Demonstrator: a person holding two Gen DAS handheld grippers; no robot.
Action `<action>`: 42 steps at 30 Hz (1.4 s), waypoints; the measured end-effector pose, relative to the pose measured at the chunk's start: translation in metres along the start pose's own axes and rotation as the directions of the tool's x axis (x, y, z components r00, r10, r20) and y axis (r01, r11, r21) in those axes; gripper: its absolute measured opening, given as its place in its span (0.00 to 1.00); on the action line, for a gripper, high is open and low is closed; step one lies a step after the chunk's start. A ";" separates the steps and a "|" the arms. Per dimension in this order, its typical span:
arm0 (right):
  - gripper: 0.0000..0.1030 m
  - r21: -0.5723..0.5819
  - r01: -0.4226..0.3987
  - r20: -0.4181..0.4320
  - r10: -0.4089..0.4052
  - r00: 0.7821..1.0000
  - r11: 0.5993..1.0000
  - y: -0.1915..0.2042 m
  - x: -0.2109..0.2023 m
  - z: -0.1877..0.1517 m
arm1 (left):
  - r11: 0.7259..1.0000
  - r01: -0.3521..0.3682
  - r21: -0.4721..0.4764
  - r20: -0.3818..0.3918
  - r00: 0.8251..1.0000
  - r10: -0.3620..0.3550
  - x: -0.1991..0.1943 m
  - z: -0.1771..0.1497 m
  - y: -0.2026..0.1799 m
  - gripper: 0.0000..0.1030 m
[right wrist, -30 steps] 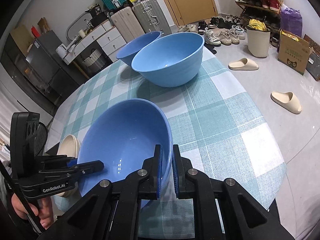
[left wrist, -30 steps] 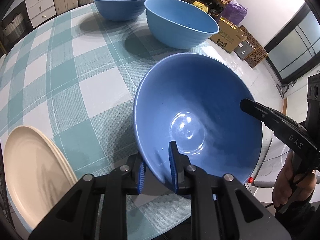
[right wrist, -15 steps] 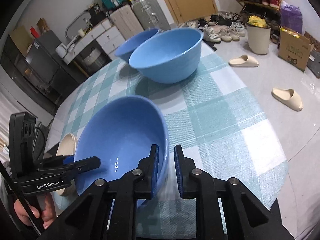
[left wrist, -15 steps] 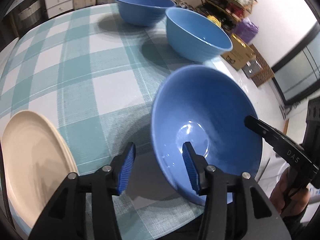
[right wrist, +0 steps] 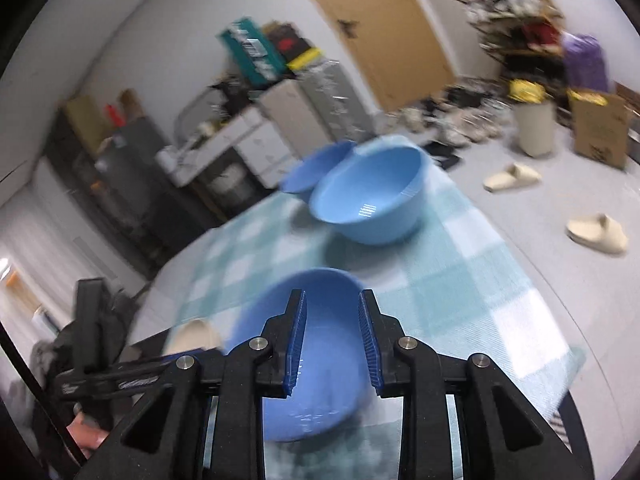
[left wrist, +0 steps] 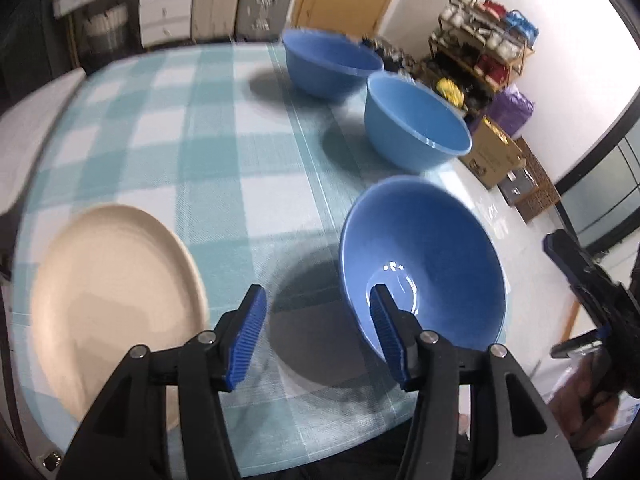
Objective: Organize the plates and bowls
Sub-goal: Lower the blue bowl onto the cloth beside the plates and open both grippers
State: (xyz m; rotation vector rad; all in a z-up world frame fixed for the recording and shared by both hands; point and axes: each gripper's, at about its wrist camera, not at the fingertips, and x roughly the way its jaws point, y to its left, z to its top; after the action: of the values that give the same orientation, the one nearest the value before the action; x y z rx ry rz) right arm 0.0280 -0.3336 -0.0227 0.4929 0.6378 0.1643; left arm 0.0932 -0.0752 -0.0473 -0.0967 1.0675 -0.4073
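Bowl (left wrist: pixel 424 264) of mid blue sits on the checked tabletop (left wrist: pixel 248 184) near its front edge, free of both tongs. The left tongs (left wrist: pixel 316 336) are spread and opening, the bowl's near rim just beside the right-hand pad, nothing pinched. The right tongs (right wrist: pixel 332 344) are parted and opening, held above the bowl (right wrist: pixel 304 360), which shows through the gap. A cream plate (left wrist: pixel 112 308) lies left of the bowl.

Three blue bowls stand on the checked counter (left wrist: pixel 240 184): a near bowl (left wrist: pixel 424 264), a middle bowl (left wrist: pixel 416 136) and a far bowl (left wrist: pixel 328 64). One cream plate (left wrist: pixel 112 304) lies there. Two slippers (right wrist: pixel 512 176) lie on the floor.
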 end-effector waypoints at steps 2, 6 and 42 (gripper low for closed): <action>0.26 -0.040 -0.063 0.036 0.064 0.997 0.997 0.014 -0.014 0.003 | 1.000 -0.009 0.022 0.033 0.999 0.008 -0.011 -0.003 -0.003 0.55; 0.26 -0.113 -0.121 0.125 0.135 0.983 0.986 0.041 -0.045 0.009 | 0.998 -0.052 0.048 0.103 0.994 0.047 -0.032 -0.012 -0.007 0.55; 0.99 -0.409 0.179 0.287 -0.060 0.956 0.895 0.135 -0.117 -0.032 | 0.973 -0.203 0.109 0.519 0.846 0.118 -0.108 -0.063 -0.048 1.00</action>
State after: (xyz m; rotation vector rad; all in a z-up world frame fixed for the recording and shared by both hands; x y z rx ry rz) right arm -0.0842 -0.2378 0.0830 0.0402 0.3468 0.1131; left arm -0.0191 -0.0724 0.0249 0.0301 0.5070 -0.2887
